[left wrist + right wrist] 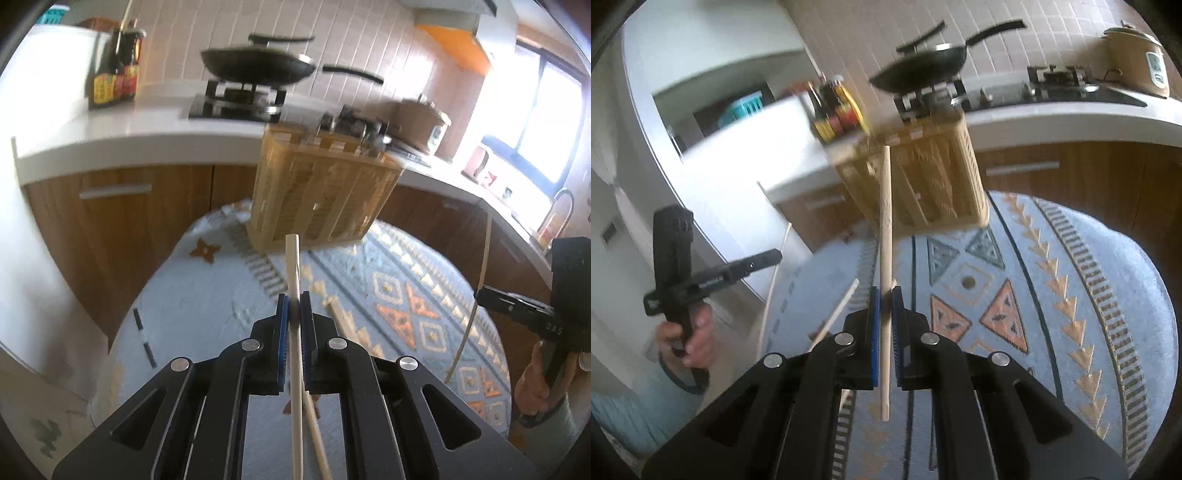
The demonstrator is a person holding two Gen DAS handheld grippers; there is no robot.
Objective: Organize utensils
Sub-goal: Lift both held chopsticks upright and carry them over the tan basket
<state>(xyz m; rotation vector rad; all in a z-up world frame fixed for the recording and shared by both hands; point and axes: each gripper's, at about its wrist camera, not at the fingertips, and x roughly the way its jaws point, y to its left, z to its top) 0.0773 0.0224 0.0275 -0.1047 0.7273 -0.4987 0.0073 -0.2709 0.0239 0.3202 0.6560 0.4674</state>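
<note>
while both grippers hang above the patterned tablecloth [388, 266], each one pinches a single chopstick between blue-lined jaws pressed together on it. the left gripper [294, 308] holds a pale, cream-coloured chopstick [292, 266], smooth and straight, its squared tip pointing toward the woven holder [325, 192]; its lower length runs back between the black finger arms. the right gripper [885, 301] holds a wooden chopstick [885, 229] of warmer tan, faintly textured along the upper shaft, its top end reaching in front of the holder's near face and its blunt bottom end showing below the jaws.

more loose chopsticks [345, 325] lie on the cloth just beside the left gripper, crossing under the held one. the holder is a tall straw-yellow basket with slatted sides and small divided slots along its rim, standing at the far edge of the table.

on the white counter [147, 129] behind stand dark sauce bottles [114, 70] with yellow and red labels; the writing is too blurred to read. a black wok [255, 66] sits on the stove. a beige rice cooker [1137, 55] carries a pale green panel, unreadable. small white lettering shows on each gripper's black side rail, too small to make out.
</note>
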